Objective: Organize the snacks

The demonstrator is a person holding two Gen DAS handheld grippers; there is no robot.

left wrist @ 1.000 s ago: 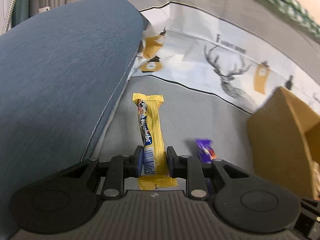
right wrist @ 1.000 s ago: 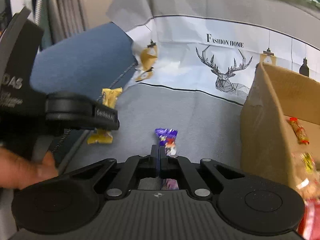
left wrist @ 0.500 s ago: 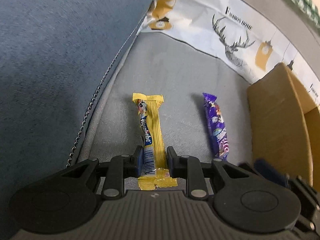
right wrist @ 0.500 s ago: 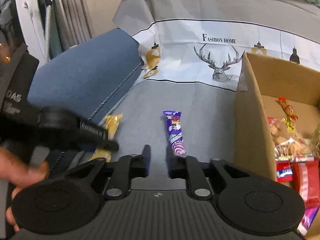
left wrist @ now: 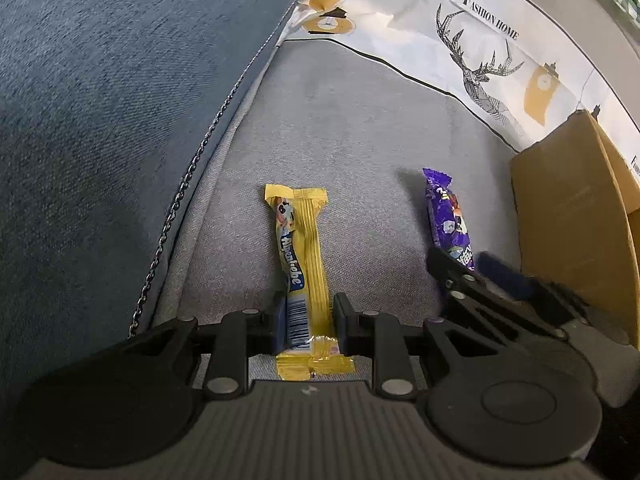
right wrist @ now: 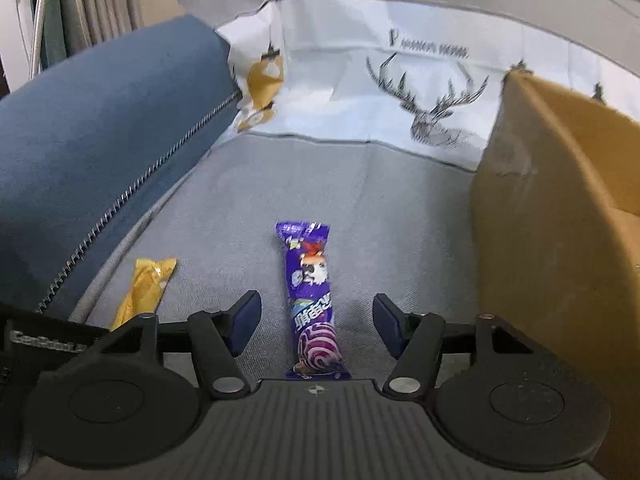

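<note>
1. Your left gripper is clenched on the near end of a yellow Alpenliebe candy stick, which stretches straight ahead of it along the grey sofa seat.
2. Your right gripper is released, its jaws opening; the purple candy stick lies between them on the seat, touched by neither finger.
3. A cardboard box stands just right of that gripper; a blue cushion rises to the left of the yellow stick.
4. The step in hand looks like laying the two sticks side by side. Next, you would likely free the yellow stick and draw both grippers back cleanly.
5. A second ago the right gripper's jaws were shut on the purple stick; now they stand apart. The left grip is unchanged.
</note>
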